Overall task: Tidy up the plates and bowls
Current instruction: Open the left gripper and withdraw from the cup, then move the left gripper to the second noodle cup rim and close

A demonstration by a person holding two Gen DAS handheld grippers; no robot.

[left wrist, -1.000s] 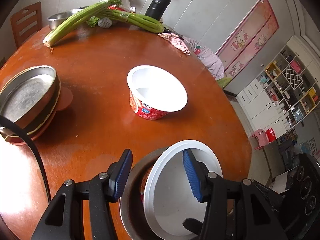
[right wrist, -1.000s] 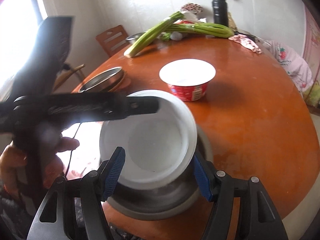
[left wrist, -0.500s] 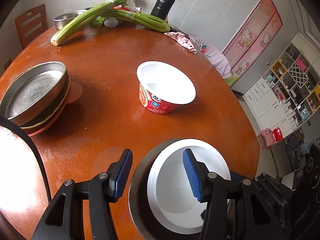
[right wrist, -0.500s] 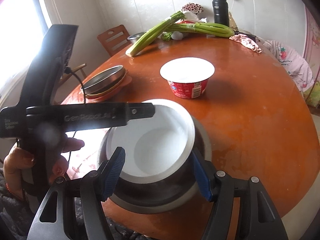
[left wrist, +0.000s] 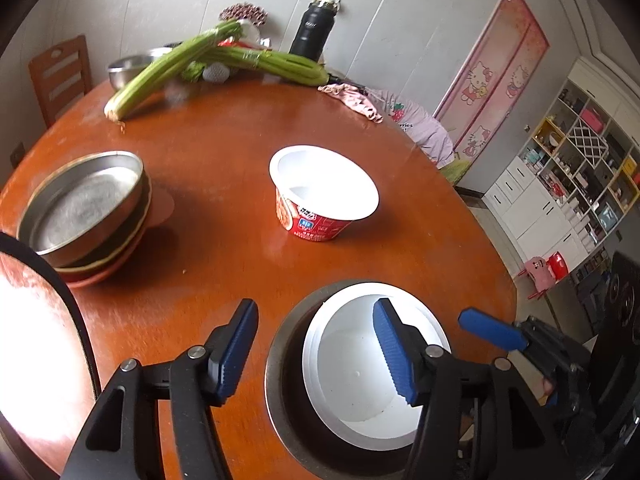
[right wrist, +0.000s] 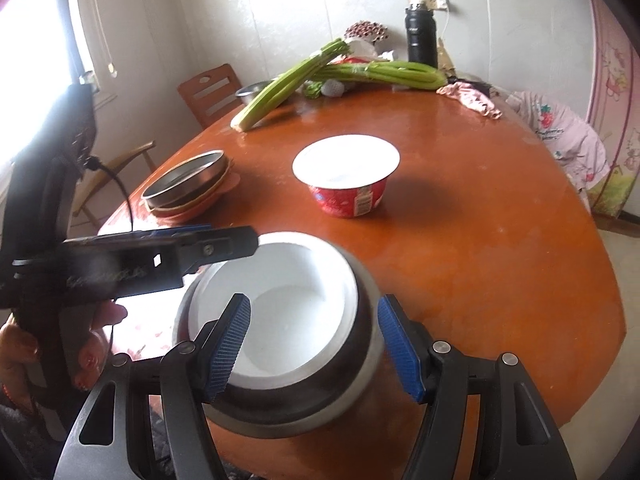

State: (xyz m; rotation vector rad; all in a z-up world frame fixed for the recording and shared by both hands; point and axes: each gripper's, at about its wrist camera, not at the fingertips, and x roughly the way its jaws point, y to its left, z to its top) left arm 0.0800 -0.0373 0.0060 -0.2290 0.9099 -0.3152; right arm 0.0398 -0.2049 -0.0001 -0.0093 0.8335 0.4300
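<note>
My left tongs are opening off the white bowl; right tongs pinch the steel bowl. It overhangs the surface, so a slip tips it.

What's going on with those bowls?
A person works two handheld claws. A white bowl sits nested in a steel bowl at the edge of the table. The left claw is opening, not pressing the white bowl; the right claw straddles the steel bowl's rim, seemingly gripping it. A red noodle cup waits mid-table.
</note>
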